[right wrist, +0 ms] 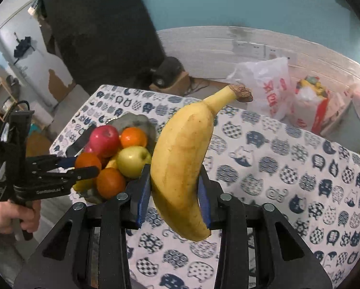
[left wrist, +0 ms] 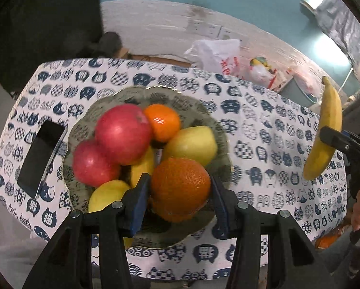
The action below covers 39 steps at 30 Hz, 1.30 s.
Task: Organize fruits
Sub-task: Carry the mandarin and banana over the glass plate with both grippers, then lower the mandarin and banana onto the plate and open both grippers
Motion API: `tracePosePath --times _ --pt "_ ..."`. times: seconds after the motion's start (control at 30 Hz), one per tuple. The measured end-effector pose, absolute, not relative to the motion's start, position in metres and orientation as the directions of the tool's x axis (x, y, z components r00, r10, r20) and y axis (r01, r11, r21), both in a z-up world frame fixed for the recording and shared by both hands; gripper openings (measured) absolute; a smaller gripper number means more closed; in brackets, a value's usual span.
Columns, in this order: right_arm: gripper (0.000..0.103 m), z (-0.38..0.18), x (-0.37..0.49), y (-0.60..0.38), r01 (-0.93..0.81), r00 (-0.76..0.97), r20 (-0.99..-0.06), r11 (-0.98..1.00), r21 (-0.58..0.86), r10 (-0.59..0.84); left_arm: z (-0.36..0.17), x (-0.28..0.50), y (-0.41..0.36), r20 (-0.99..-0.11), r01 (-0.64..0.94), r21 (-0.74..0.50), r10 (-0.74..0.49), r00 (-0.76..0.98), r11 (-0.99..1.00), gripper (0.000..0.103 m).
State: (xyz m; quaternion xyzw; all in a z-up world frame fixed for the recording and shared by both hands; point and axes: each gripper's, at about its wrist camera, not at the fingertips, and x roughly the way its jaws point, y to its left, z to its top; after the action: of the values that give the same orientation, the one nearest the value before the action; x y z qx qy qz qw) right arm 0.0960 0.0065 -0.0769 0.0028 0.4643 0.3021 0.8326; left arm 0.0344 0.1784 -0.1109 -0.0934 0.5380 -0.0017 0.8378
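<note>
A grey-green plate (left wrist: 204,110) on the cat-print tablecloth holds two red apples (left wrist: 122,132), a small orange (left wrist: 163,120), a green apple (left wrist: 192,144) and yellow fruits (left wrist: 107,195). My left gripper (left wrist: 180,185) is shut on a large orange (left wrist: 180,187) at the plate's near edge. My right gripper (right wrist: 175,187) is shut on a yellow banana (right wrist: 180,163), held upright in the air above the cloth, right of the plate (right wrist: 141,120). The banana also shows at the right of the left wrist view (left wrist: 324,130).
A black phone (left wrist: 42,154) lies on the cloth left of the plate. White plastic bags (right wrist: 269,84) and a grey bin (right wrist: 353,130) stand on the floor behind the table. The tablecloth (right wrist: 288,168) stretches right of the plate.
</note>
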Motion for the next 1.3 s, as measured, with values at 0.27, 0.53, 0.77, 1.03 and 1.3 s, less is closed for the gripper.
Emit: tracePosePath --times 0.27,0.53,0.77,1.03,1.3 --pt "0.034 -0.081 0.098 0.042 -0.543 0.341 -0.772 0.782 0.304 0.537 -0.13 0.037 0.201 -0.908 -0.131 -0.185 -0.119 0.402 0.974 0.051" --pt "0.034 -0.087 0.097 0.079 -0.58 0.286 -0.776 0.746 0.327 0.562 -0.136 0.039 0.212 -0.915 -0.152 -0.179 -0.108 0.388 0.972 0.059" --pt "0.034 -0.092 0.098 0.105 -0.608 0.246 -0.779 0.718 0.34 0.577 -0.126 0.029 0.215 -0.909 -0.175 -0.193 -0.109 0.402 0.965 0.076" --pt "0.034 -0.107 0.107 0.134 -0.626 0.183 -0.8 0.695 0.353 0.571 -0.114 0.018 0.229 -0.9 -0.218 -0.236 -0.128 0.416 0.947 0.076" --pt "0.035 -0.132 0.116 0.161 -0.63 0.124 -0.844 0.698 0.339 0.522 -0.105 0.013 0.237 -0.891 -0.239 -0.238 -0.114 0.439 0.941 0.076"
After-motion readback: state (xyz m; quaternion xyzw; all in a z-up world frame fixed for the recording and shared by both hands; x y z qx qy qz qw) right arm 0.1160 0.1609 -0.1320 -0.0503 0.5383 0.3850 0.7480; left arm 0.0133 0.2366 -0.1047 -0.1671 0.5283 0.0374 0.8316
